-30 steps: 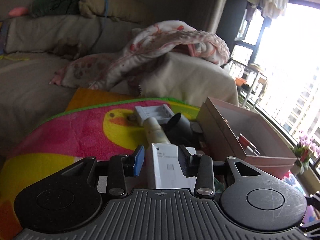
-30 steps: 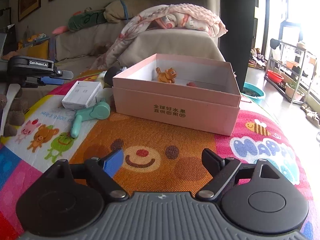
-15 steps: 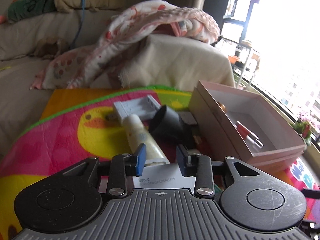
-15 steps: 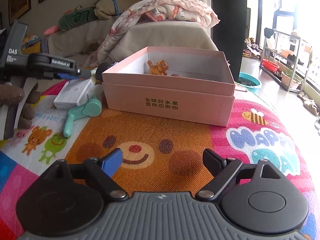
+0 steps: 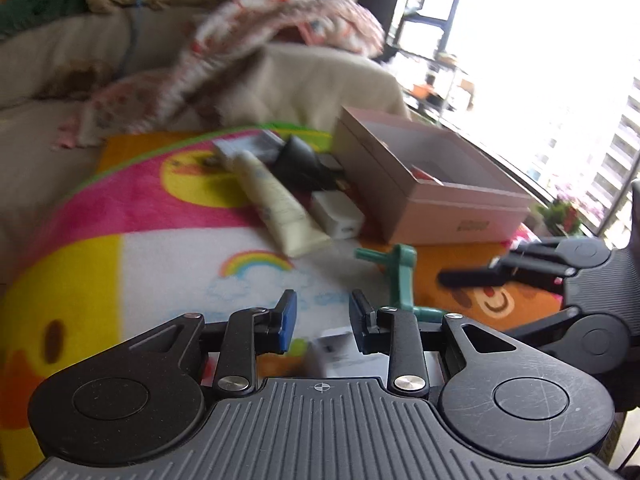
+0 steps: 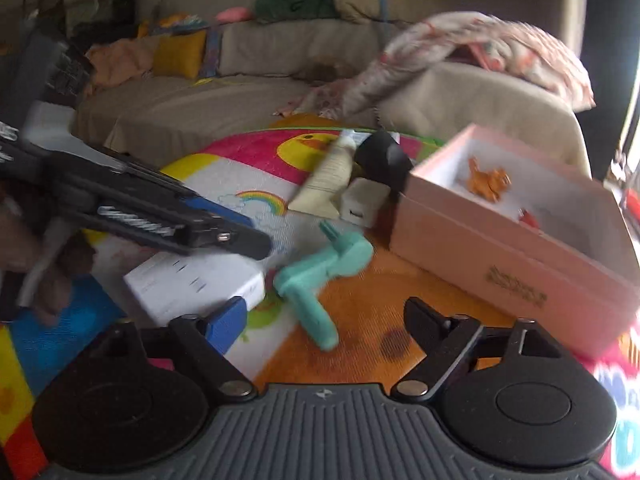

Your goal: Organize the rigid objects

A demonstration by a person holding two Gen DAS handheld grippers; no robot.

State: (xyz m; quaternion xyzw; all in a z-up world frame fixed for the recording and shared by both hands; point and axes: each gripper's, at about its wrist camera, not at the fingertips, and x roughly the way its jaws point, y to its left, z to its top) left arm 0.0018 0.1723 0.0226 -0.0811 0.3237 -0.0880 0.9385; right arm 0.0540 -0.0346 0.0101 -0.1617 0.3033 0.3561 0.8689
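Left hand-held gripper (image 5: 323,312) is narrowing, seemingly empty above the white box (image 6: 196,286); right hand-held gripper (image 6: 326,320) is closing, gripping nothing.

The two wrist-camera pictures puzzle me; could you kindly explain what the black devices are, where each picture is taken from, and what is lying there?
A person holds a two-finger gripper in each hand; each carries a fisheye camera looking along its fingers. One picture looks over the left gripper, the other over the right gripper. On the colourful mat lie a pink box holding an orange toy, a teal tool, a cream tube and a white box. Both grippers' jaws have just been closing. The right holds nothing; blur hides whether the left grips the white box.
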